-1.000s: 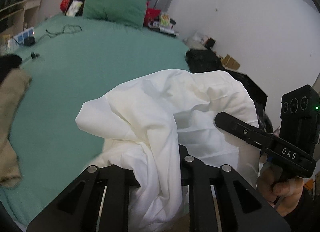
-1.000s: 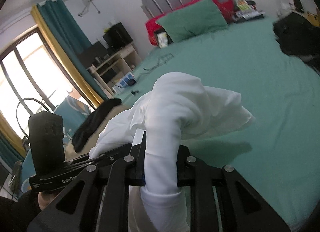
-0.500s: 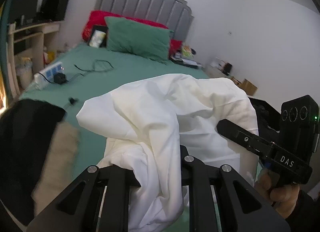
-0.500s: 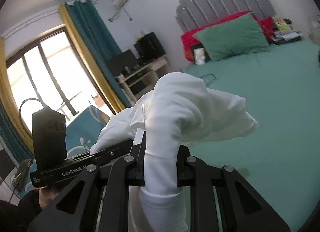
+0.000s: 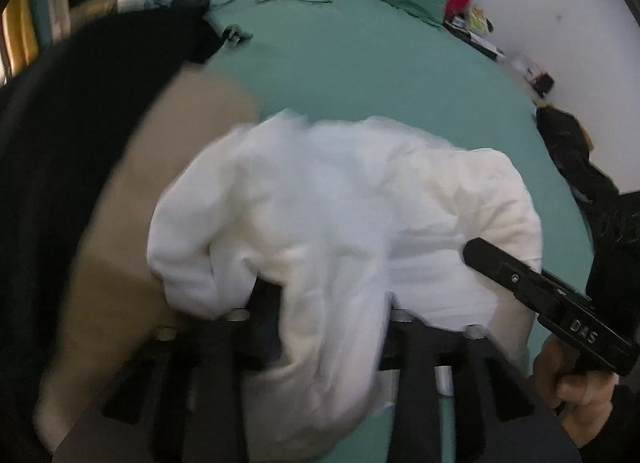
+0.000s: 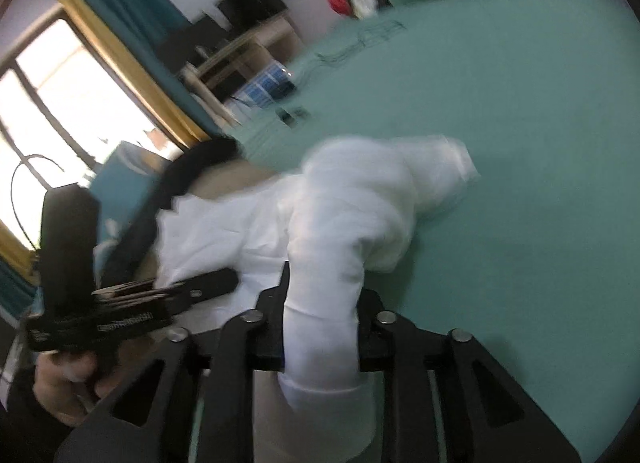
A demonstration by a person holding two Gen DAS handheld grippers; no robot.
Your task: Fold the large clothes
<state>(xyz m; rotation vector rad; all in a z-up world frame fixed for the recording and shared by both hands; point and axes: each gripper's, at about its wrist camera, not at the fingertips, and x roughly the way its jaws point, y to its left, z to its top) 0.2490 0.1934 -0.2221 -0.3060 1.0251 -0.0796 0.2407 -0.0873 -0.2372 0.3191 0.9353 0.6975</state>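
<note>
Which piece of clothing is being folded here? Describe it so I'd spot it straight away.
Find the green bed. At its near end a crumpled white garment lies bunched, with cloth running between the fingers of both grippers. Beside it lie a tan cloth and a black cloth; it is the only white one.

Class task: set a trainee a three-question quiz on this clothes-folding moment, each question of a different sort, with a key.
1. True or false: the white garment lies between the jaws of both the left gripper and the right gripper.
2. Multiple choice: the bed sheet is A) red, B) green, C) grey.
3. Fill the gap: in the left wrist view, the garment beside the white one, under the black clothing, is ____ in colour.

Key
1. True; cloth runs between both pairs of jaws, which are opening.
2. B.
3. Tan, the tan garment.
</note>
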